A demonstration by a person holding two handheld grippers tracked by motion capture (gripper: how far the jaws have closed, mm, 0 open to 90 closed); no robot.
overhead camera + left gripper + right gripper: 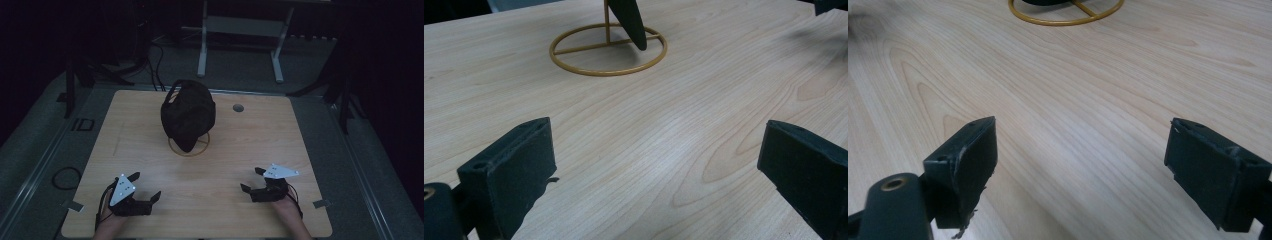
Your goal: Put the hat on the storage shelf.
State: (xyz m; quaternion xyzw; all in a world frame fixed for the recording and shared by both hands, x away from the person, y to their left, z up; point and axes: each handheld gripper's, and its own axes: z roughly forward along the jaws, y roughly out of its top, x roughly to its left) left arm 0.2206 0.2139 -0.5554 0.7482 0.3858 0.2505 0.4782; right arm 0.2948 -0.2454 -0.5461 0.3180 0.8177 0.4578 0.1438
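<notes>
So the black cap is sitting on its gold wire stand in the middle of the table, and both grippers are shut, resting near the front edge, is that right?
Not quite. Both the left gripper and the right gripper are open: each gripper view shows its jaws set wide apart with bare wood between them. The rest holds: in the high view the black cap sits on its gold wire stand mid-table, with the grippers near the front edge.

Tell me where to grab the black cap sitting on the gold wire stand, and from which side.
Probably by the brim of the black cap, which hangs down toward the person over the ring base of the gold wire stand. It is thin, flat and free-hanging, so open jaws fit over it. Come from the near side with the left gripper or the right gripper; both are open.
</notes>
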